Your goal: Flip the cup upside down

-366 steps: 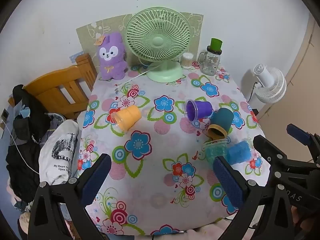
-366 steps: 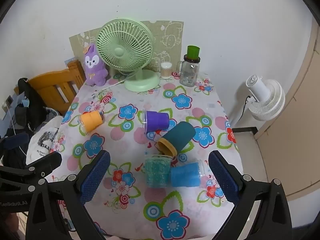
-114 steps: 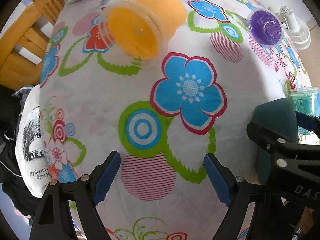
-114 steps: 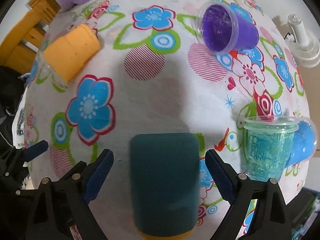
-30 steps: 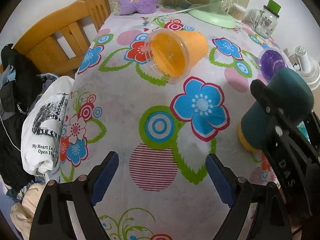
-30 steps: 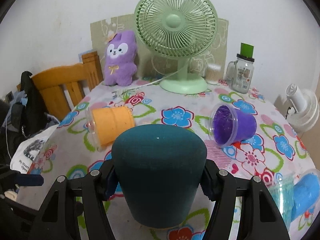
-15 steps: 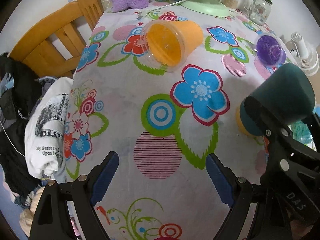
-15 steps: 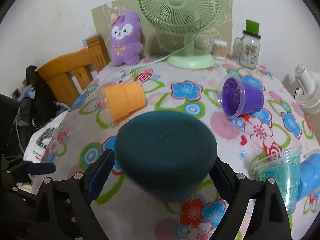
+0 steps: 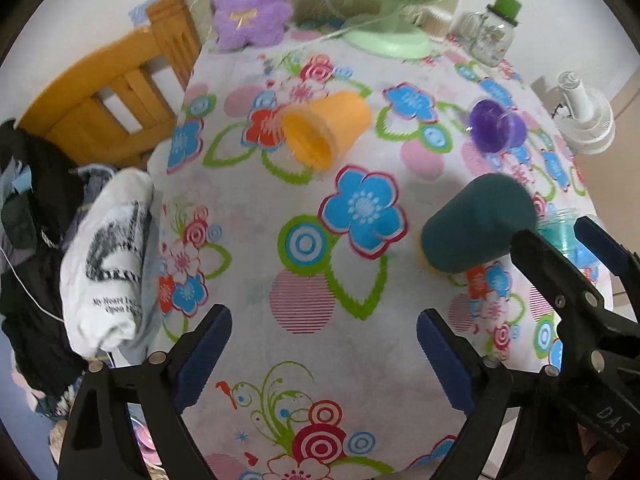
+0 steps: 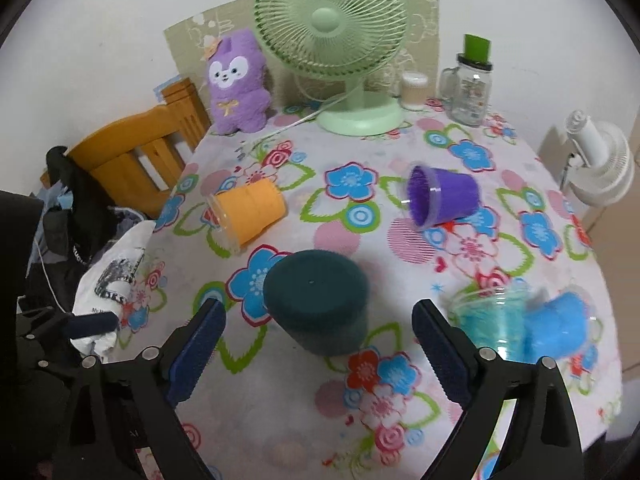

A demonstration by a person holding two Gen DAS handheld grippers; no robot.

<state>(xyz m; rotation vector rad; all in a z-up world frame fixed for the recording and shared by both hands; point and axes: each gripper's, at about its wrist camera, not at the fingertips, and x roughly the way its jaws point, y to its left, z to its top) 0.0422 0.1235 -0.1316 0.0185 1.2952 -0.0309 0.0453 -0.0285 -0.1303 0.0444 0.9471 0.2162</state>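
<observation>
A dark teal cup [image 10: 318, 300] stands upside down on the floral tablecloth, its orange rim at the bottom; it also shows in the left wrist view [image 9: 476, 226]. My right gripper [image 10: 316, 344] is open just behind it, not touching. My left gripper [image 9: 322, 352] is open and empty over the table's near left part. An orange cup [image 9: 324, 132] lies on its side to the far left, also in the right wrist view [image 10: 248, 210]. A purple cup [image 10: 442, 196] lies on its side at the right.
A clear teal cup [image 10: 486, 322] and a blue cup [image 10: 560, 332] sit at the near right. A green fan [image 10: 332, 40], a purple plush [image 10: 238, 80] and a glass jar [image 10: 470, 88] stand at the back. A wooden chair [image 9: 108, 104] with clothes is left of the table.
My right gripper has set the teal cup down upside down, opened and drawn back from it. The left gripper has pulled back a little.
</observation>
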